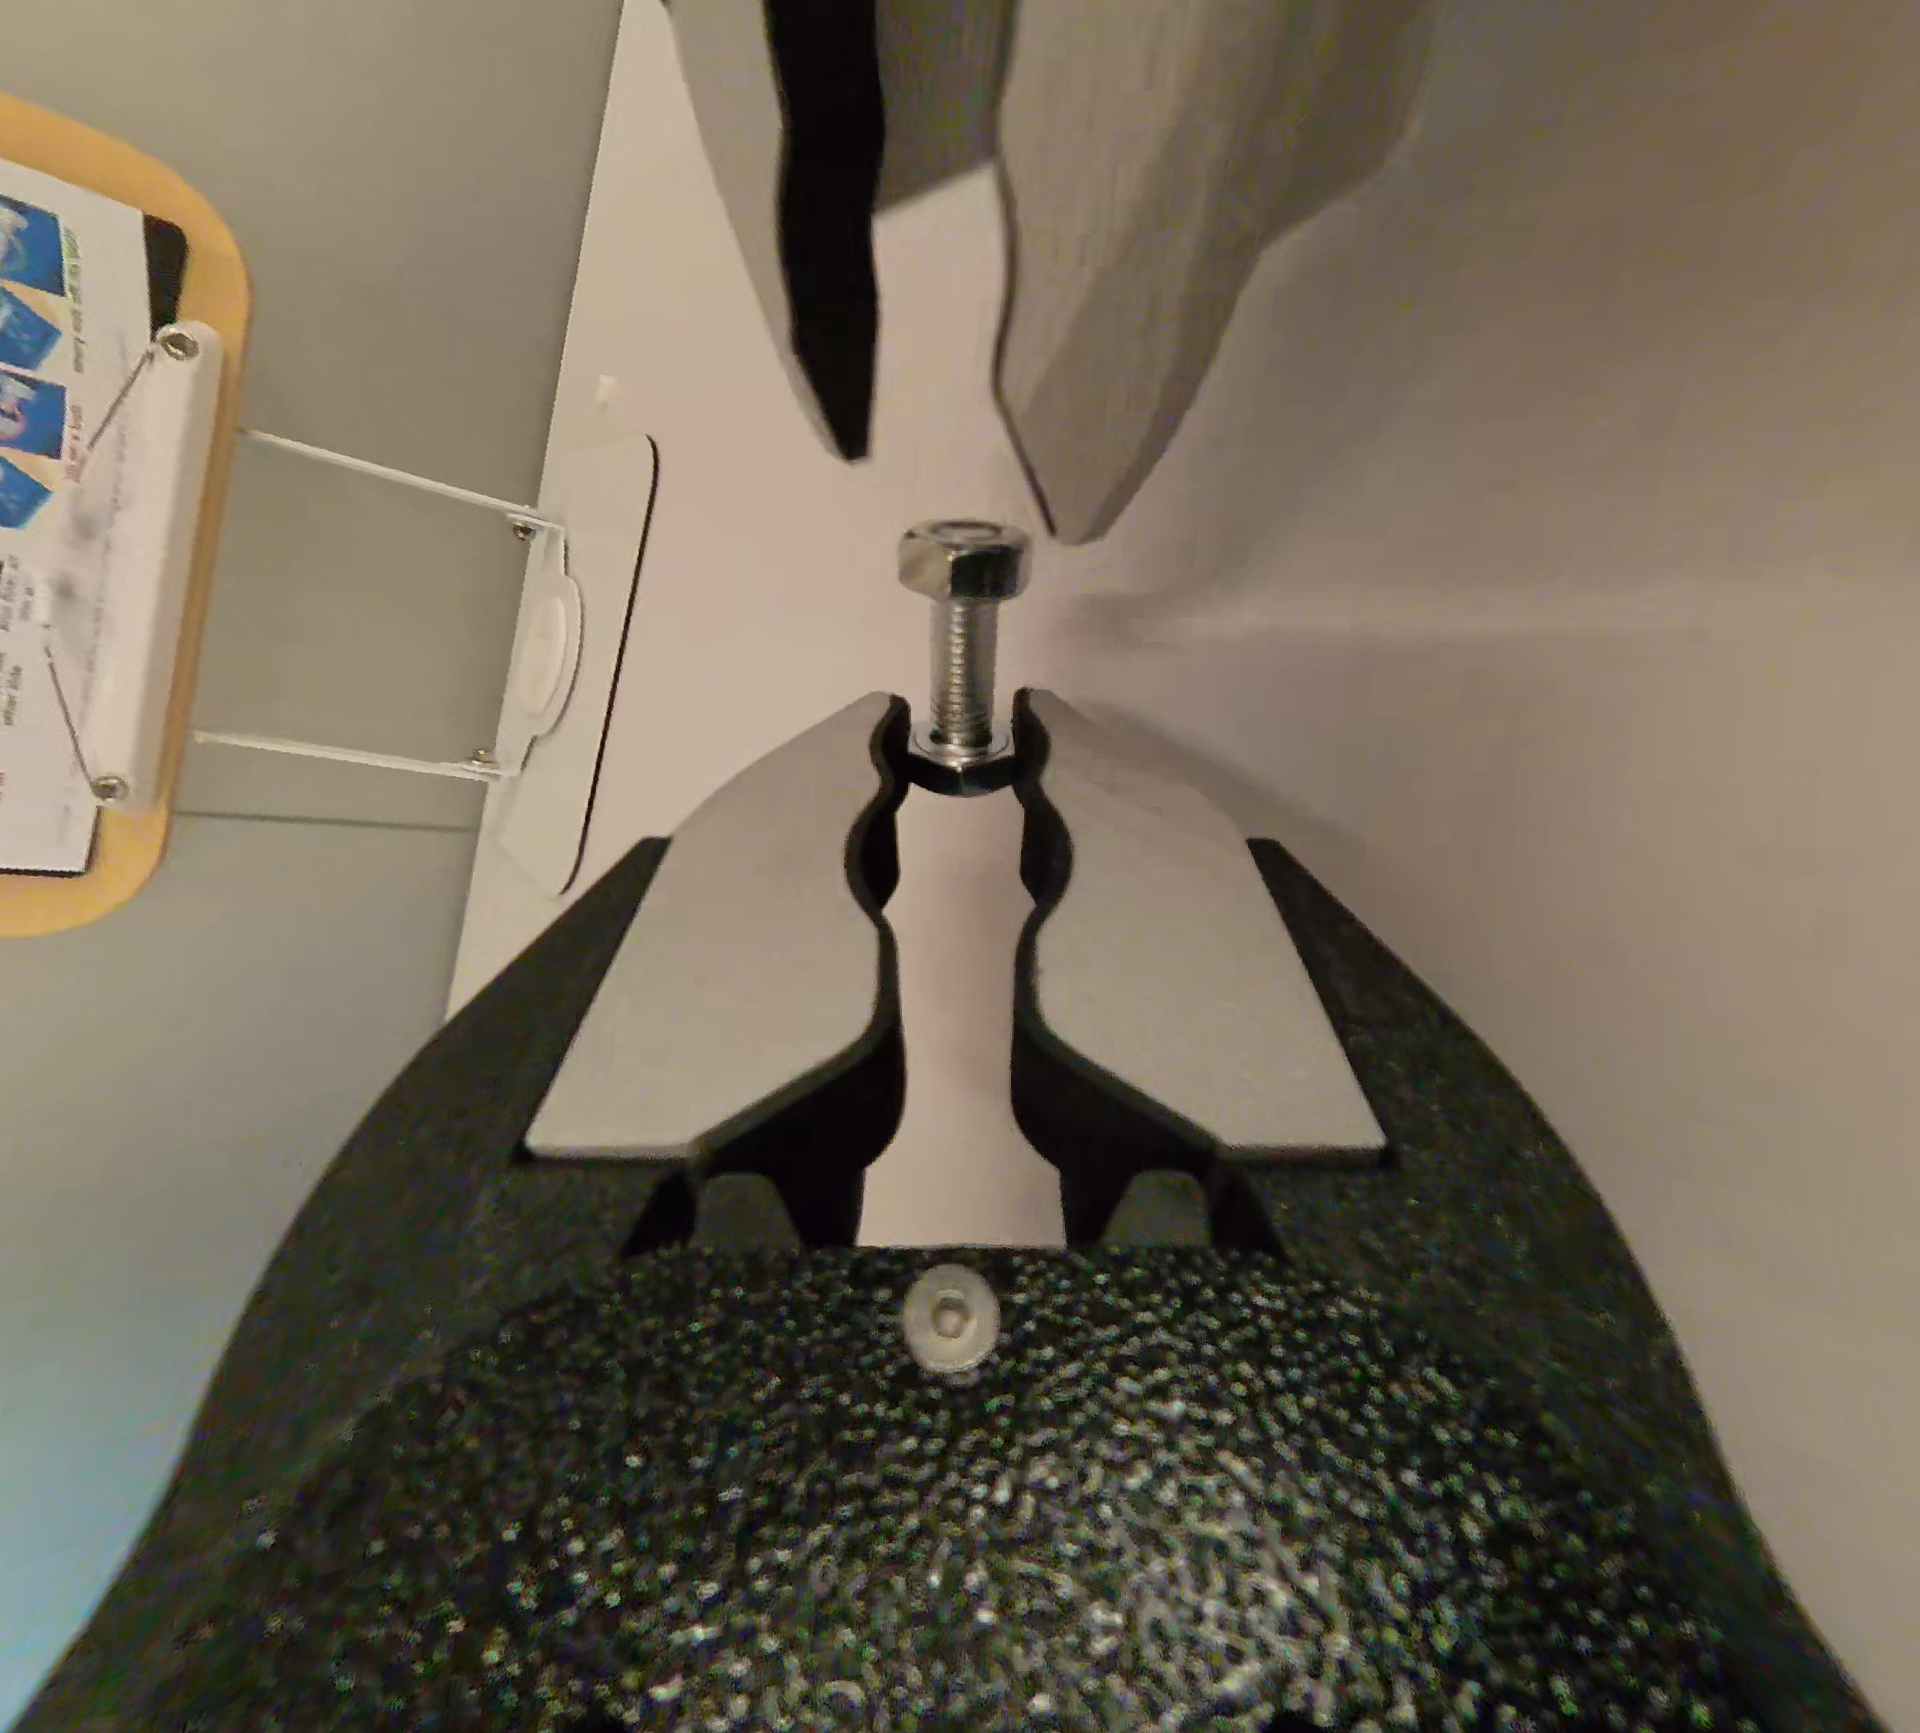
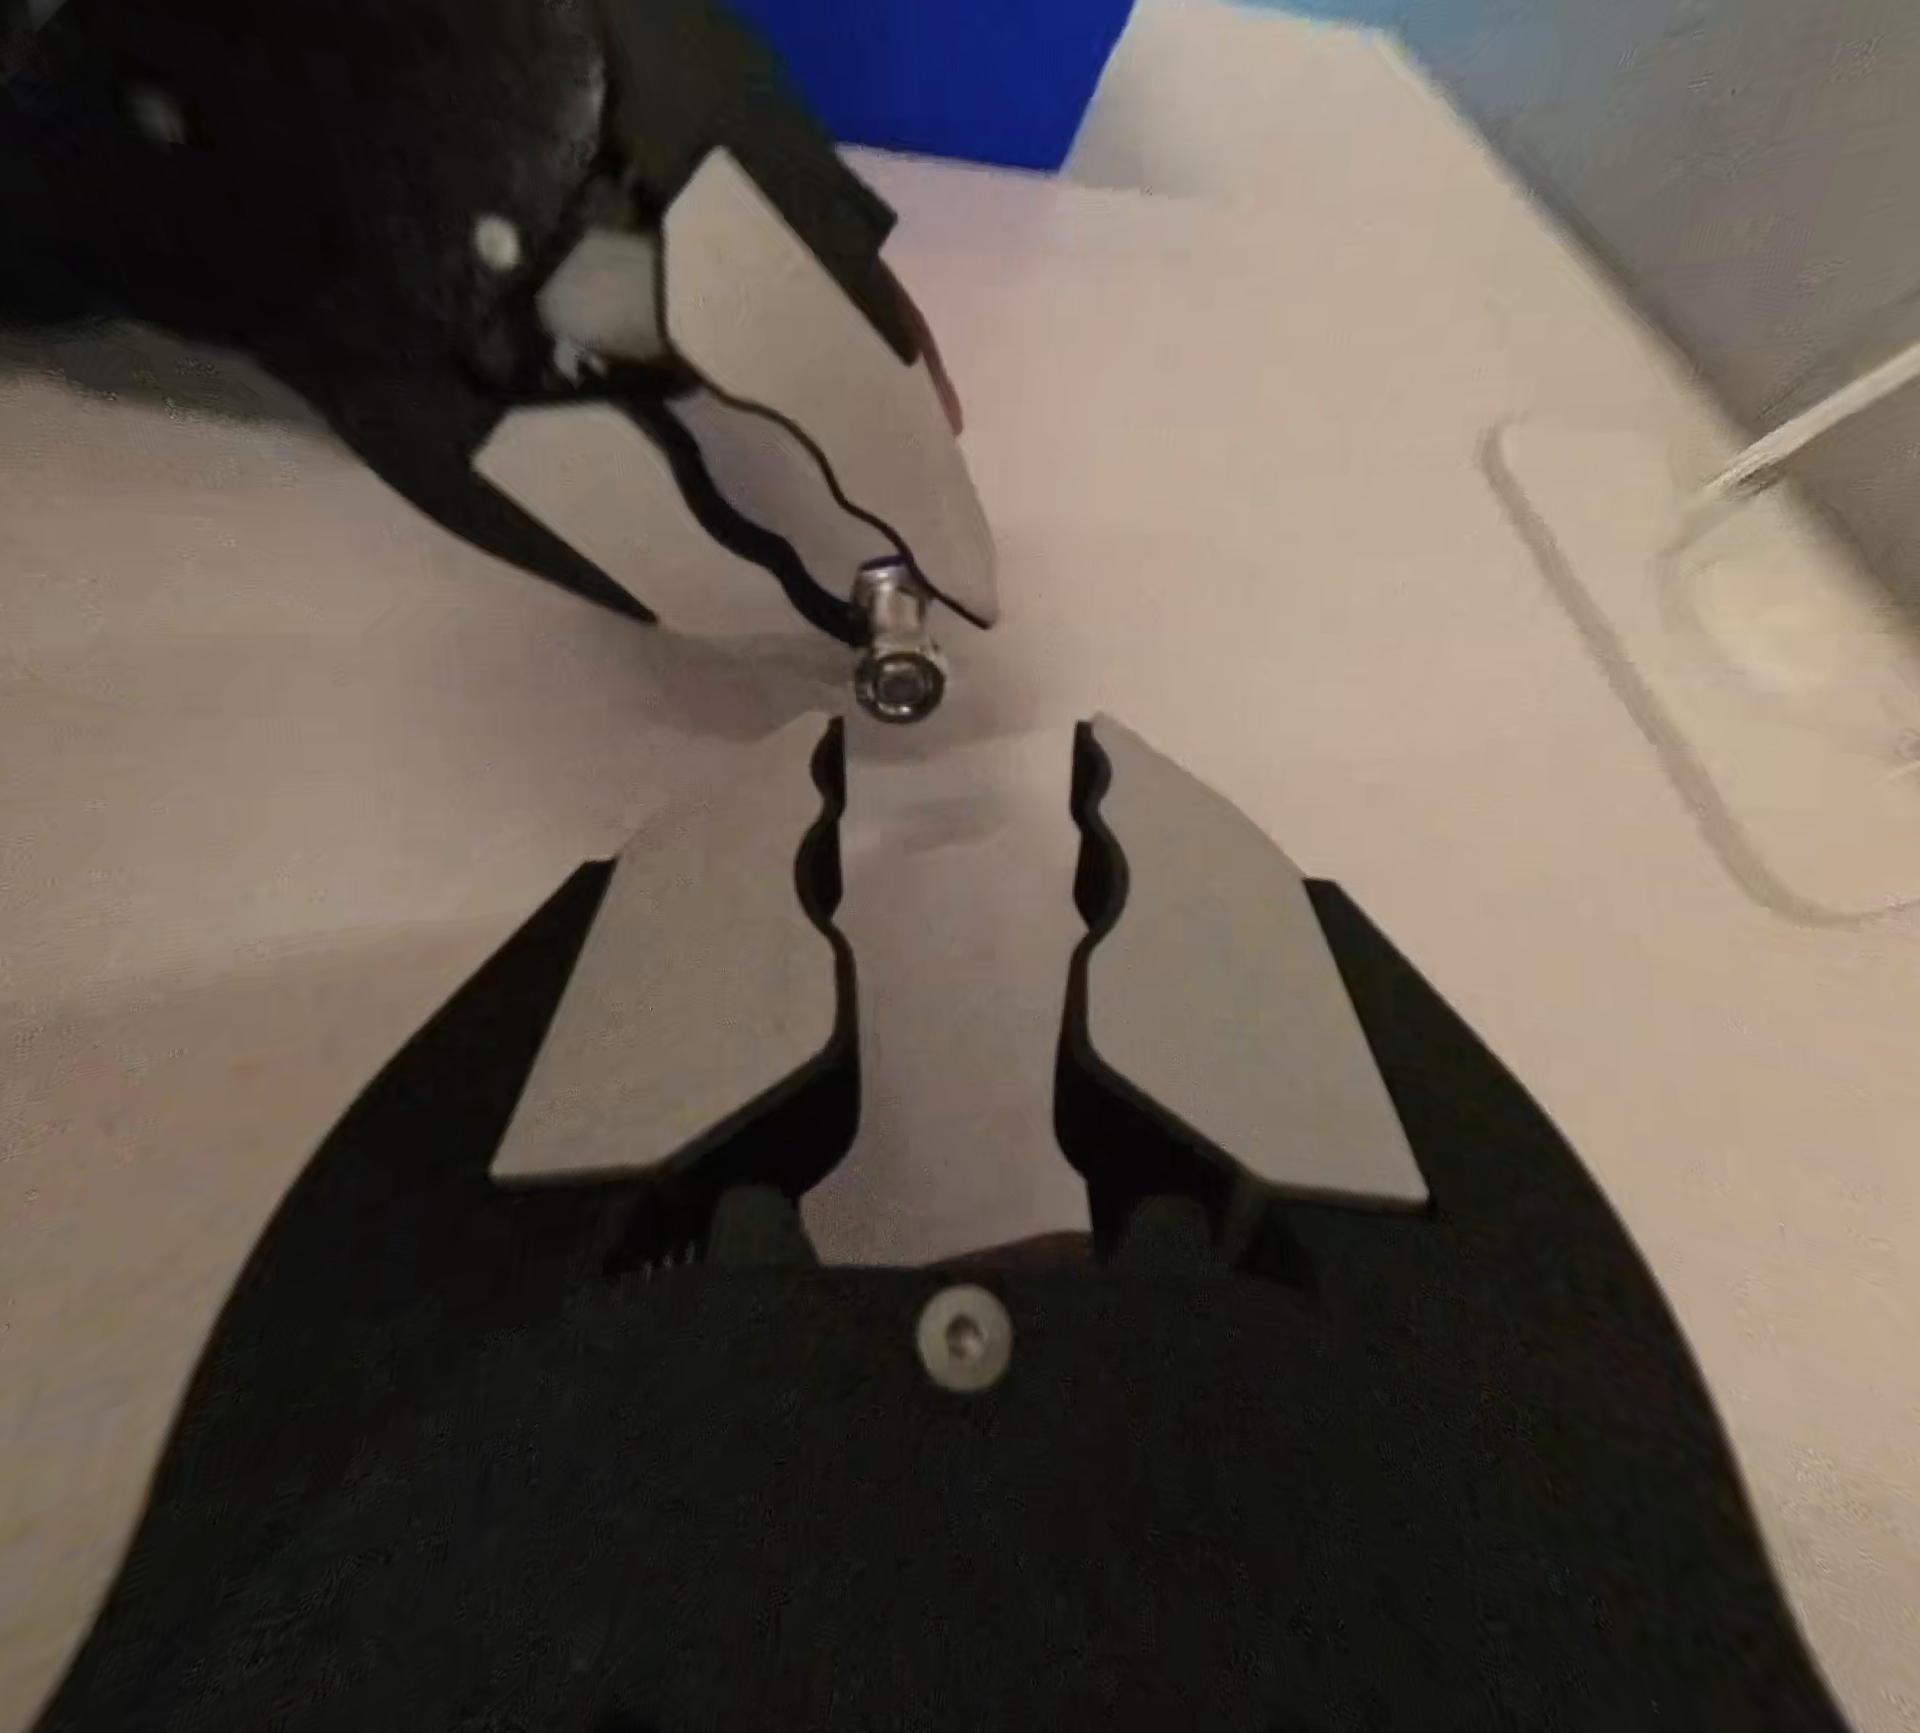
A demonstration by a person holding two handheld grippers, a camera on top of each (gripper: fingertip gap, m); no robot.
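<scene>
Steel bolt (image 1: pixel 958 644) clamped in left tongs (image 1: pixel 956 727), unmarked nut (image 1: pixel 964 563), right tongs (image 2: pixel 961 738) parted

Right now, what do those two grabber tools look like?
Both tools look alike. The left tool has a black, speckled, bumpy body with one round silver screw in the middle. Its two fingers are flat grey plates with wavy black inner edges, narrowing to tips. The right tool is built the same. No cables or sleeves show.
</scene>
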